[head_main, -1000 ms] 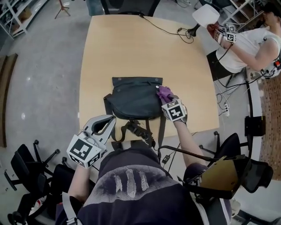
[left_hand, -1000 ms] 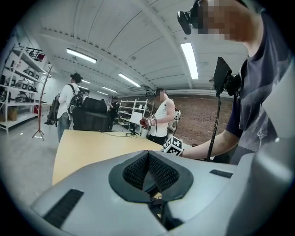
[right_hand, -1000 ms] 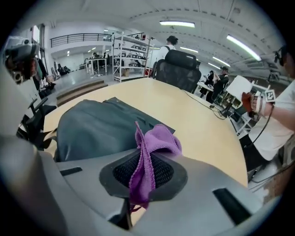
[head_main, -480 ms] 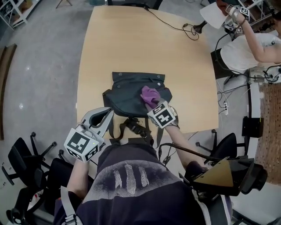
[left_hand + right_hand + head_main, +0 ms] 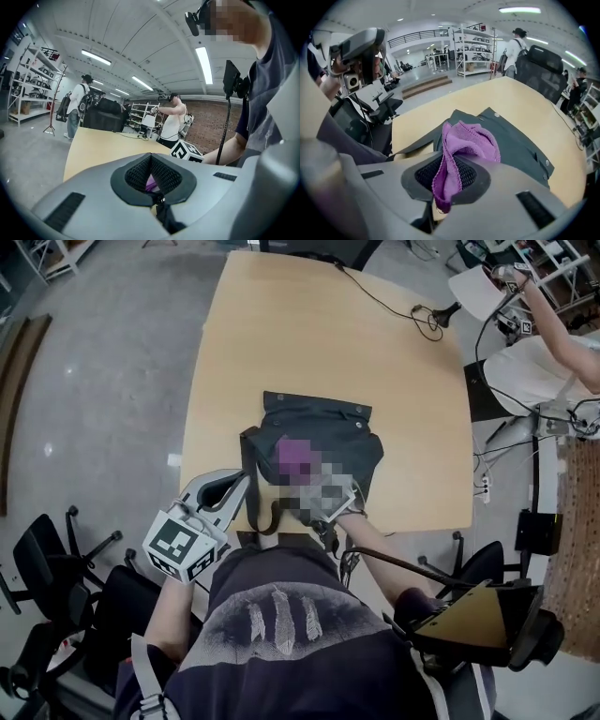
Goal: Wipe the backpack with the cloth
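Tan table (image 5: pixel 281 343) lies under the backpack (image 5: pixel 328 427), whose long side runs across me. My right gripper (image 5: pixel 446 182), clamped on the cloth (image 5: pixel 466 140), is over the backpack's middle. My left gripper (image 5: pixel 234 489), closed and empty, hangs beside its near left corner.

Bare tabletop (image 5: pixel 309 334) beyond backpack (image 5: pixel 337 427); cable (image 5: pixel 427 320) near far corner

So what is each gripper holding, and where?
Right gripper pinches the purple cloth by a bunched fold, over the backpack. Left gripper is shut on nothing.
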`<state>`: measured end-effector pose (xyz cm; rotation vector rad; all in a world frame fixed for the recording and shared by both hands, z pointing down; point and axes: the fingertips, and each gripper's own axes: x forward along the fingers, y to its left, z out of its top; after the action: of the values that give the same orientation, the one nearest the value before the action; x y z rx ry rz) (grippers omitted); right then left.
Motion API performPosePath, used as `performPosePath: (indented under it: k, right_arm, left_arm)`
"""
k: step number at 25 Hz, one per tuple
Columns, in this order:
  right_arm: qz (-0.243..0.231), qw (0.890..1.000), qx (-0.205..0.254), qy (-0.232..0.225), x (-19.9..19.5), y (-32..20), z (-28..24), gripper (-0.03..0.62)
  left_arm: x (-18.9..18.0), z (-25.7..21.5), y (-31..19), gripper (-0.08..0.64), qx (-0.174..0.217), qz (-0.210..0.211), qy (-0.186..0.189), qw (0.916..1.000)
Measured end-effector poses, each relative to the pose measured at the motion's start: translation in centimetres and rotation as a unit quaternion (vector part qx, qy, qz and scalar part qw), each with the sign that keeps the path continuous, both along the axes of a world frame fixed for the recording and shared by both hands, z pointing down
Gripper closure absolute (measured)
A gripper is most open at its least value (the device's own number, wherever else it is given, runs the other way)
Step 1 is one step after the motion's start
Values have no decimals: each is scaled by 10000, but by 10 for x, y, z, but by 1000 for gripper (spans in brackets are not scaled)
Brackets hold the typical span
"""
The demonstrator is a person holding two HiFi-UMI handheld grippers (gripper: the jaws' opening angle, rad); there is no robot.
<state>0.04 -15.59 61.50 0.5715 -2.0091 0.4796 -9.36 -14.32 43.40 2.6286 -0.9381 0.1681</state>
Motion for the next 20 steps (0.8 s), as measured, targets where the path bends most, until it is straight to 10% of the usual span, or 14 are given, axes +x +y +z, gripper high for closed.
performPosePath:
  k: [8,12,14,20]
  right_arm:
    - [-446,9898,-757,-1122,-69,19,-15,563]
    - [331,9301,-1662,-3260,-104,-3,-70,561]
    - [679,9138,-1740,-3607,-111,-27,-79,563]
    - [69,9973,40,-732,-92,-90,-2,563]
  left_arm:
    - [-23,0,6,554,21,-217,0,9998]
    - [-34,-2,6,554,40,-355,-23,9994]
    - [-39,-1,6,554,12,-429,-54,9991]
    - [-39,4,9,554,-95,-489,-121,9987]
